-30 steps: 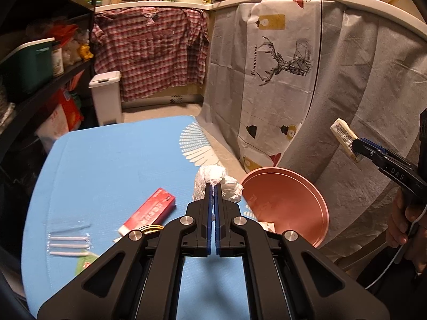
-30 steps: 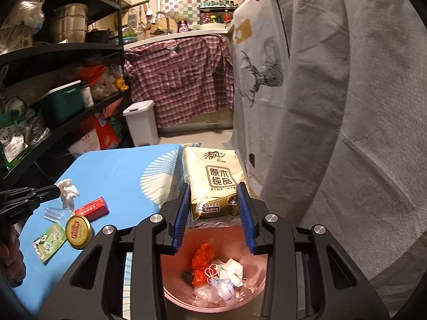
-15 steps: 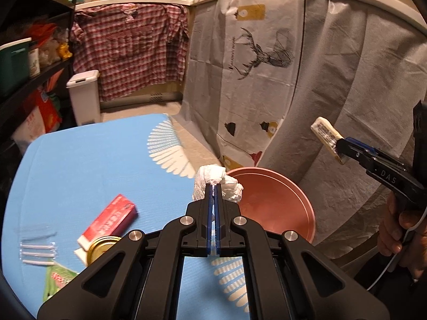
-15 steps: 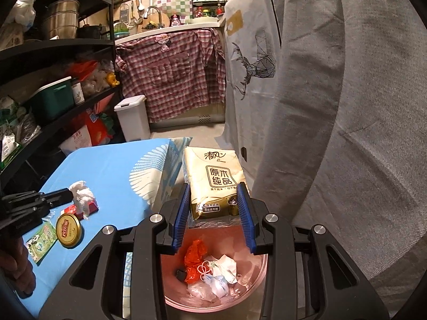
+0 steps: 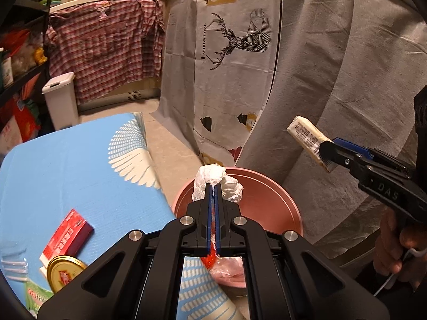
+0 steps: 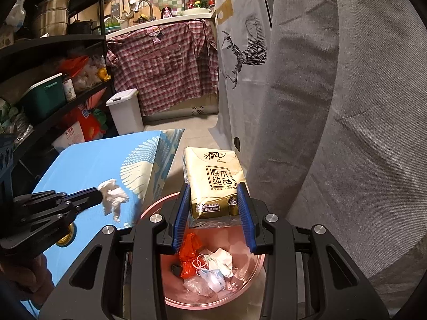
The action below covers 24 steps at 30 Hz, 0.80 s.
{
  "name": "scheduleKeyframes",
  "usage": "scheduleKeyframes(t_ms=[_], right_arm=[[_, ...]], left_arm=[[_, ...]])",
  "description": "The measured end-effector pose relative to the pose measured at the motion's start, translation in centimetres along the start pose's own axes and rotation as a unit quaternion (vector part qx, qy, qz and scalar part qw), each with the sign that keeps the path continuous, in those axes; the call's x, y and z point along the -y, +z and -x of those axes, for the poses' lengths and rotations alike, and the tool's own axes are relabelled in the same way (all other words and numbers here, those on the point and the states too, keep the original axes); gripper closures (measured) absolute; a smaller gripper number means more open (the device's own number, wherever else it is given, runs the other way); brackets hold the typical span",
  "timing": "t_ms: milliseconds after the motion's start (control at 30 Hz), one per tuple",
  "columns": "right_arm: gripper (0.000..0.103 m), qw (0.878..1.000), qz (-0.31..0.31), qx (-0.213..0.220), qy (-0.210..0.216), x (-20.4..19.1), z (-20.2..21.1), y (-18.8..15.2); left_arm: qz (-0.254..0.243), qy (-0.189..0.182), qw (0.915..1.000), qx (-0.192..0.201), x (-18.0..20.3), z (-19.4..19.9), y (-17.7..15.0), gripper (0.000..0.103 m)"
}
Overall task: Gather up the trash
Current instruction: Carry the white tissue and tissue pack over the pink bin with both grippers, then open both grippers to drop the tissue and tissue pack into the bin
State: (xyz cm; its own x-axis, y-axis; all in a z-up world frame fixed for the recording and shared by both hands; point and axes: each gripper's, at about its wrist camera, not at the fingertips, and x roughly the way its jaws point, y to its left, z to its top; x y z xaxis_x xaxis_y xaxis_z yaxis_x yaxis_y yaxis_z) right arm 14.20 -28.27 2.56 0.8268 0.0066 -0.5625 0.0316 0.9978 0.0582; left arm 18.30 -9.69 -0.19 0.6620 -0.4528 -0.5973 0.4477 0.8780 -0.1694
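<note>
Now at drop-off: left gripper (image 5: 213, 186) pinches a crumpled tissue (image 5: 216, 184) over the pink bin's rim (image 5: 289, 202), right gripper (image 6: 214, 202) clamps a tissue pack (image 6: 213, 181) above it; next, each likely releases.

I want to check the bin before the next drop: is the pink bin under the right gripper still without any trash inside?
No, the pink bin already holds trash, including a red wrapper and crumpled white paper, below the right gripper.

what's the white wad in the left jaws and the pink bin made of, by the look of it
White wad: probably tissue paper, matte, soft irregular crumples. Pink bin: likely plastic, smooth with a faint sheen and a molded rim; painted metal can't be ruled out.
</note>
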Motion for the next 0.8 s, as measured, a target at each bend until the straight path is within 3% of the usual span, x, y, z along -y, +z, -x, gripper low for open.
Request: scheduleKeyframes(t_ms=[333, 467, 800], right_arm=[[0.063, 1.000, -0.002, -0.017, -0.005, 0.3, -1.1, -0.2], [0.052, 1.000, -0.006, -0.029, -0.010, 0.4, -1.7, -0.4], [0.049, 1.000, -0.003, -0.015, -0.004, 0.1, -1.1, -0.3]], left_arm=[[-0.004, -0.026, 0.9995, -0.017, 0.6, -1.7, 0.9, 0.101], [-0.002, -0.025, 0.9993, -0.029, 0.2, -2.1, 0.8, 0.085], [0.010, -0.019, 0.9997, -0.011, -0.9, 0.2, 0.9, 0.085]])
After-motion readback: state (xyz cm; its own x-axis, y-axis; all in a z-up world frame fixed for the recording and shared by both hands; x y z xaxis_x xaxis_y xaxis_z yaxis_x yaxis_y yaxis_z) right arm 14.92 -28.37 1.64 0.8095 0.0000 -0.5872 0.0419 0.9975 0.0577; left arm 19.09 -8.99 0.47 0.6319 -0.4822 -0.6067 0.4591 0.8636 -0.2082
